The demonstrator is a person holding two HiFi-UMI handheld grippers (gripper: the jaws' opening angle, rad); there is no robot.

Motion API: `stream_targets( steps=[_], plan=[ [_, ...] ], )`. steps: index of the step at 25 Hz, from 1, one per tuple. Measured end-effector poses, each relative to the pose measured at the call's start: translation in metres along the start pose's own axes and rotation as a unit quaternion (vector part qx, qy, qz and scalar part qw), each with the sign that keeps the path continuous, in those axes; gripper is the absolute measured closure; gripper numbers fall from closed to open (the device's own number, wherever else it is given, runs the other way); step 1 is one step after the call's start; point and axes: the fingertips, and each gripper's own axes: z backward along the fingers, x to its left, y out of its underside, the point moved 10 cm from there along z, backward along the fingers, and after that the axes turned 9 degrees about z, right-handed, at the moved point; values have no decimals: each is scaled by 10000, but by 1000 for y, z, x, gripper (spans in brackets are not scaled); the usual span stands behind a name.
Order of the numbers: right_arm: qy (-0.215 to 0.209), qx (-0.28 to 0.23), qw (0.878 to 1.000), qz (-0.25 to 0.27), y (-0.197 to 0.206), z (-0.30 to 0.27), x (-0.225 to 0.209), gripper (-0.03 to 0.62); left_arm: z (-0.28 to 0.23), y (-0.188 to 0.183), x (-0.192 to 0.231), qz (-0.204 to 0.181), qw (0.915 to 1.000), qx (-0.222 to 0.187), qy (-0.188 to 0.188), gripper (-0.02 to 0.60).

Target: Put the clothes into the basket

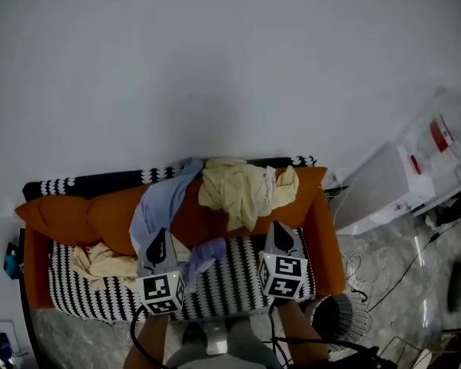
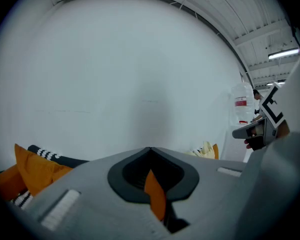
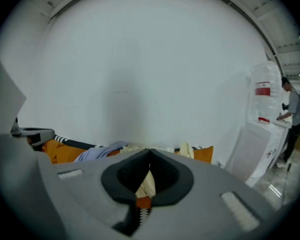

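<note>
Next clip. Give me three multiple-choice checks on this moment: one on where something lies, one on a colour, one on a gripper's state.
1. Where is the lavender garment?
A. held up in the air
B. draped over the back of the sofa
C. folded in a neat stack

2. What colour is the sofa's upholstery?
A. orange
B. green
C. grey

3. How do the fingers of the right gripper stand?
A. wide apart
B. clamped on cloth
C. shut, nothing between them

Answers:
1 B: the head view shows it hanging over the backrest.
2 A: orange shows in every view.
3 C: the tips meet in the right gripper view.
</note>
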Motion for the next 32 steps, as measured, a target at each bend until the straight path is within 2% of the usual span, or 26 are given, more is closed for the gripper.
stream_targets(
  steps=[6,12,13,19,21,24,32],
  plan=[
    [-266,323,9991,-9,25,-40,1,591,-19,31,4,111,9993,290,-225,574],
    [-485,373,9981,-79,31,-70,-1,584,-27,39,8,22,9986,397,-354,574],
    [-545,412,9976,-100,32,-76,-2,462,-28,39,9,29,9984,402,-388,574],
    [-728,668,9951,-16,40,-107,-6,451,-35,44,17,57,9970,461,-620,574],
    [-775,695,9946,60,43,-118,-7,425,-37,48,20,74,9961,505,-719,574],
    [-857,720,9934,235,46,-137,-9,388,-39,54,25,98,9944,575,-879,574],
    [-952,1028,9869,799,65,-191,-15,346,-47,69,31,95,9905,691,-1182,574]
  ],
)
